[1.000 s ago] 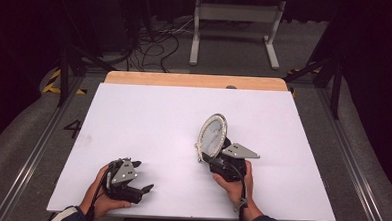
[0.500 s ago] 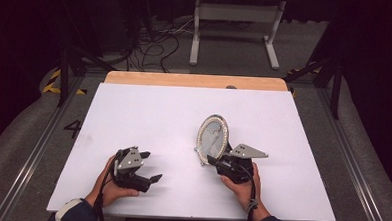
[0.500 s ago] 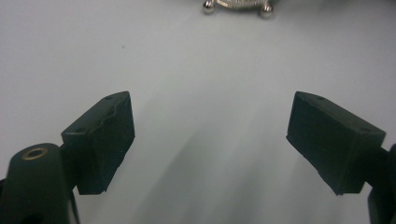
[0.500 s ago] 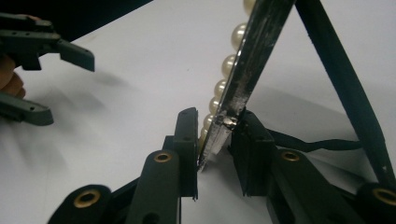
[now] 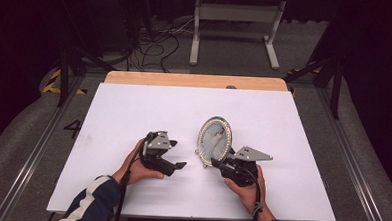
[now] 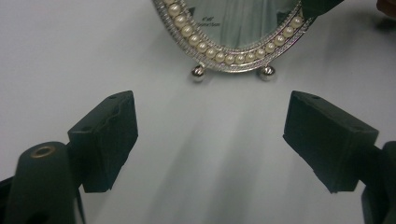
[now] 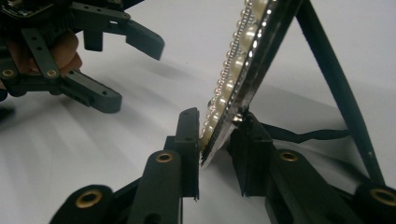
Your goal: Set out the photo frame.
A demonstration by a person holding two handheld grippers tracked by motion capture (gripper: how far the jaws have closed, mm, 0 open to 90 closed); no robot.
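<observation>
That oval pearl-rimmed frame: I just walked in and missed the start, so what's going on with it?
A person works two hand-held grippers at a white table. The right gripper is shut on the edge of the oval frame, which stands upright on its small ball feet with its back strut out. The left gripper, jaws open, faces the frame's front, apart from it.

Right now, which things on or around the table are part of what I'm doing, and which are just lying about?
In the job:
- oval pearl-rimmed frame, standing, its edge clamped by the right gripper
- left gripper, jaws open, facing the frame's front
- white table top

Just lying about:
- cables on the floor
- white stand behind the table
</observation>
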